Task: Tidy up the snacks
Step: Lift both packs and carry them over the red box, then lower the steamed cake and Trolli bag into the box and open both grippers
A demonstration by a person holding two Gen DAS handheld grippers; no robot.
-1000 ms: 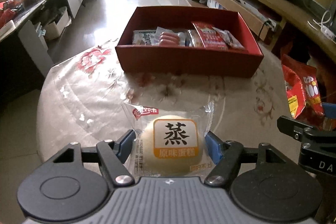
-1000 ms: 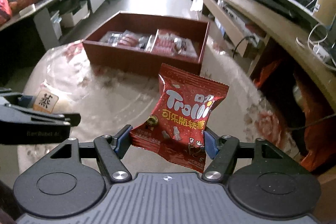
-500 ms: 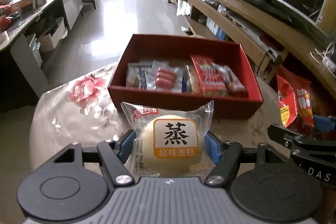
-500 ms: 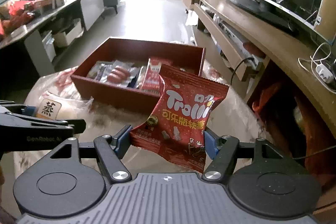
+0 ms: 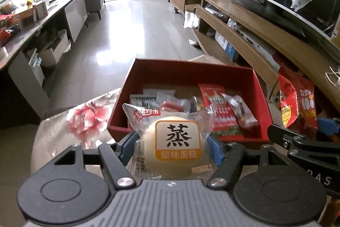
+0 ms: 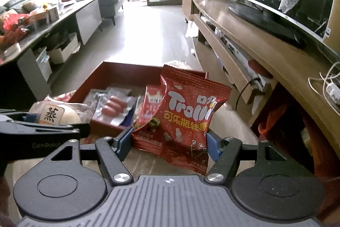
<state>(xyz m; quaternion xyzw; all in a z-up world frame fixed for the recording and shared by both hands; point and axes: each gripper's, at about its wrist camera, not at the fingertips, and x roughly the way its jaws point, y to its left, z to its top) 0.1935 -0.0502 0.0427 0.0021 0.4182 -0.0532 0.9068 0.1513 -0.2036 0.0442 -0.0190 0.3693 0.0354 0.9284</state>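
Left gripper [image 5: 172, 147] clamps steamed cake pack [image 5: 177, 144], right gripper [image 6: 167, 142] clamps Trolli gummy bag [image 6: 186, 118] — both near red box [image 5: 125, 86] front wall; slick wrappers may slip, grippers may collide.

I'm carrying both tools forward and up: the red box [image 5: 258, 86] has come from well ahead to right under my left tool [image 5: 171, 147], so the wrapped cake [image 5: 174, 148] now overlaps its near wall. Same on the right: my right tool [image 6: 167, 142] has closed in, and the Trolli bag [image 6: 187, 118] now covers the box's [image 6: 119, 72] right end.
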